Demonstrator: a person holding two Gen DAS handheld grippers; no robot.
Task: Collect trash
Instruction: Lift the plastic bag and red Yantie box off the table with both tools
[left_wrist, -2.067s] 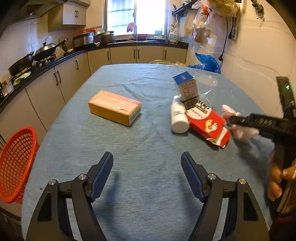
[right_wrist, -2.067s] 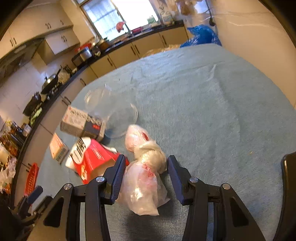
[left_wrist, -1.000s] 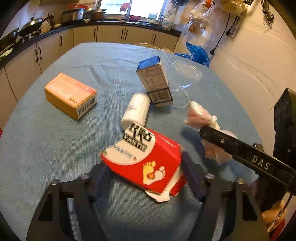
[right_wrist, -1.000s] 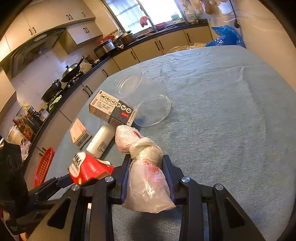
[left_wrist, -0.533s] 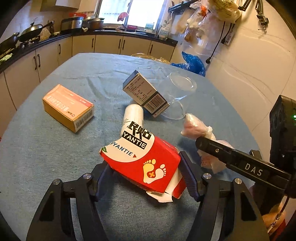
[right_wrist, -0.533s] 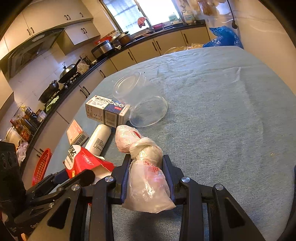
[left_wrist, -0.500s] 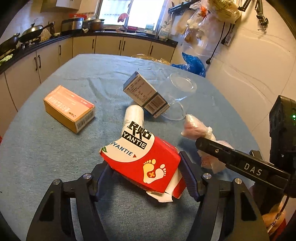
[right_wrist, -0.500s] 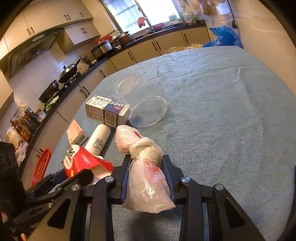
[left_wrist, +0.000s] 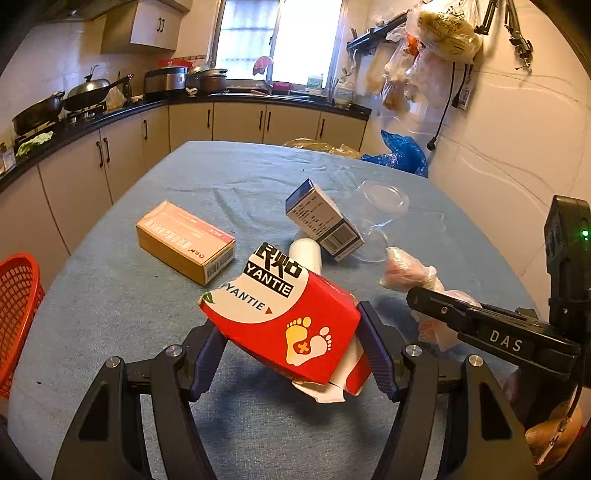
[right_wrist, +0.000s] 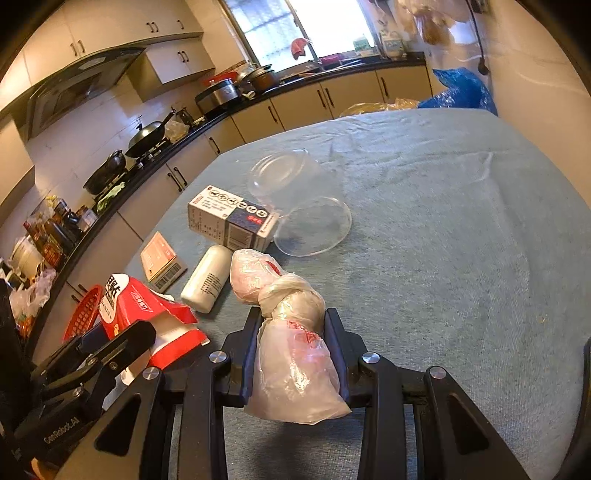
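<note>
My left gripper is shut on a red and white carton and holds it above the blue tablecloth. The carton also shows in the right wrist view. My right gripper is shut on a knotted plastic bag, which also shows in the left wrist view. On the table lie a white bottle, a white and blue box, a clear plastic tub and an orange box.
A red basket stands off the table's left edge. Kitchen counters with pans run along the left and back. A white wall is close on the right. A blue bag lies beyond the far edge.
My left gripper has lifted the red carton off the table and drawn back. My right gripper has raised the plastic bag slightly.
</note>
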